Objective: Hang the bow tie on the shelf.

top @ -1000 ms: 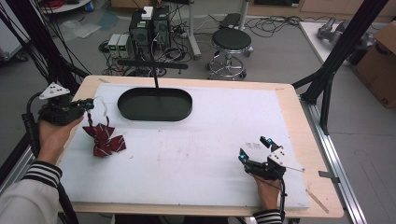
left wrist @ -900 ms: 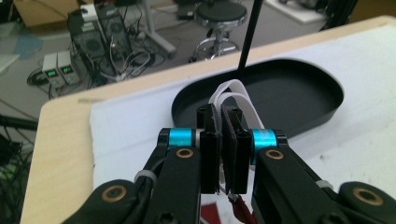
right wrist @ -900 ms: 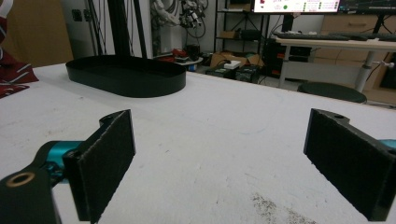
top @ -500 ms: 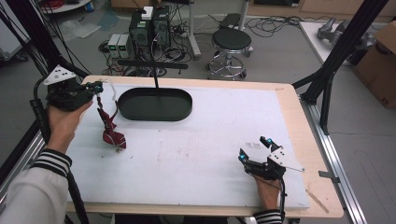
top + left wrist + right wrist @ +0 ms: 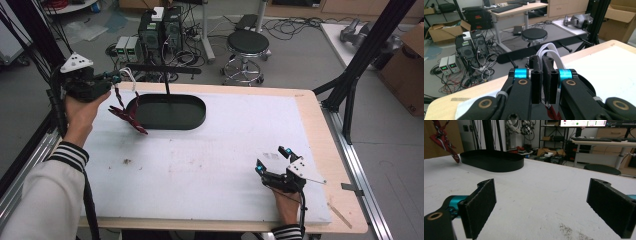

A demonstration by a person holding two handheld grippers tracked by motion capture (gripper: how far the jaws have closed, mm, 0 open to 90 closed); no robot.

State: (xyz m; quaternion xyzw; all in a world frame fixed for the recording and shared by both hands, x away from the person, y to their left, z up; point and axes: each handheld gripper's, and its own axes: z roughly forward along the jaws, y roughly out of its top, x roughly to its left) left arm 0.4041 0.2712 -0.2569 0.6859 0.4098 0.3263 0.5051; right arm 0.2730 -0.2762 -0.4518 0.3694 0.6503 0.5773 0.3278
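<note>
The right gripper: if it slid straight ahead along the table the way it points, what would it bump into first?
Probably nothing nearby: the right gripper, jaws open, faces bare white table cover; the black oval tray lies left of its line.

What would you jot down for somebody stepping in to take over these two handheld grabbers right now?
Left gripper: raised at the table's far left corner, fingers shut on the red cloth, which hangs down with its lower end over the near-left rim of the black tray.
Right gripper: open, holding nothing, low at the near right of the white table cover.
Done: cloth picked up off the table.
Left, probably: carry it over the tray and let go; nothing lies in the tray yet.
</note>
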